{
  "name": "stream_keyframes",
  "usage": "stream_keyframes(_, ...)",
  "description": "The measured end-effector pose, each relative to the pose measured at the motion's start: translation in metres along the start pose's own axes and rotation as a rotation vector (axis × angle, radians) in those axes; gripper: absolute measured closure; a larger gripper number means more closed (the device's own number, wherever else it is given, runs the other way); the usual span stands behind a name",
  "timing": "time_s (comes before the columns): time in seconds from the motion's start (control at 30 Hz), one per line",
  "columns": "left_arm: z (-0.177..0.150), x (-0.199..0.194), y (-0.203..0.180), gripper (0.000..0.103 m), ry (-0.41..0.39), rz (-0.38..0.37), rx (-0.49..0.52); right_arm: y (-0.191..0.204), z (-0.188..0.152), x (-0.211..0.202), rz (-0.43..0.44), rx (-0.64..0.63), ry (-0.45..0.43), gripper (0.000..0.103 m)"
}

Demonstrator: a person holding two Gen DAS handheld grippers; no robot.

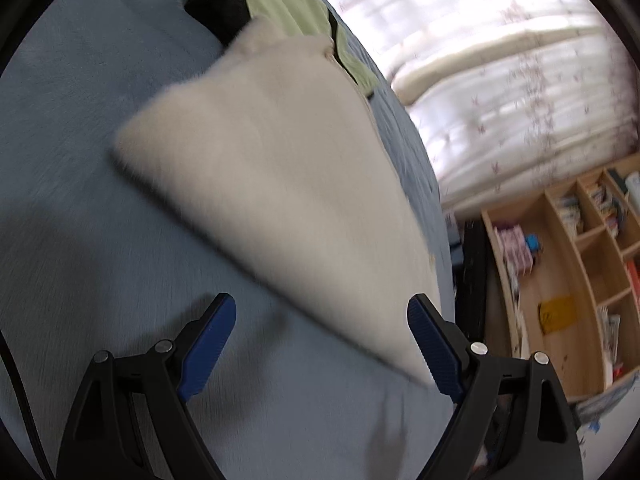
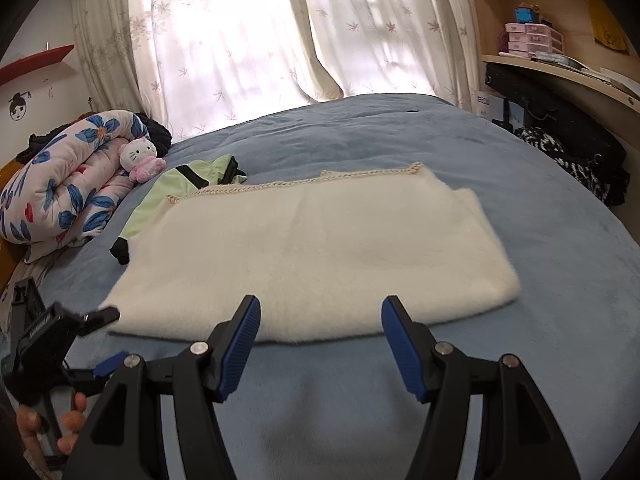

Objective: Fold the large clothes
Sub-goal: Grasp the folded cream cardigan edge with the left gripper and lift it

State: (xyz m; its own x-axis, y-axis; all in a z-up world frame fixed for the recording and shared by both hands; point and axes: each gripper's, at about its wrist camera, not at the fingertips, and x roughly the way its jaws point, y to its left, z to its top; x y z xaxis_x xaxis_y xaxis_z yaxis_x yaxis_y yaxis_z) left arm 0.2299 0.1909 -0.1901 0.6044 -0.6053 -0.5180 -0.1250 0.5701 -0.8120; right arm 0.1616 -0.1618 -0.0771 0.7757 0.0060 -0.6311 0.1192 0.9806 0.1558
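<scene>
A fluffy cream-white garment (image 2: 316, 256) lies folded flat as a wide rectangle on the blue bed, a knitted trim along its far edge. It also shows in the left wrist view (image 1: 280, 184), blurred. A light green garment with black cuffs (image 2: 188, 178) lies partly under its far left corner, also seen in the left wrist view (image 1: 288, 12). My right gripper (image 2: 320, 312) is open and empty, just short of the white garment's near edge. My left gripper (image 1: 322, 312) is open and empty by the garment's left end; it also shows in the right wrist view (image 2: 102, 340).
The blue bed cover (image 2: 400, 400) fills the foreground. A rolled floral quilt (image 2: 68, 184) and a plush toy (image 2: 142, 160) lie at the left. Curtains (image 2: 260, 40) hang behind. A wooden shelf unit (image 2: 560, 60) and a dark bag (image 2: 560, 128) stand at the right.
</scene>
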Motion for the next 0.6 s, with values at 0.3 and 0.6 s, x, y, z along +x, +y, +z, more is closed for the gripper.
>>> stream_keyframes(0.3,0.047,0.054,-0.002,0.016,-0.066,0.068,-0.017,0.006,-0.009,0.046,0.016,-0.022,0.070,0.040)
stream_keyframes(0.6,0.058,0.058,-0.012,0.080,-0.158,0.166,0.076,0.025,0.015,0.077,-0.001,-0.111,0.085,0.079)
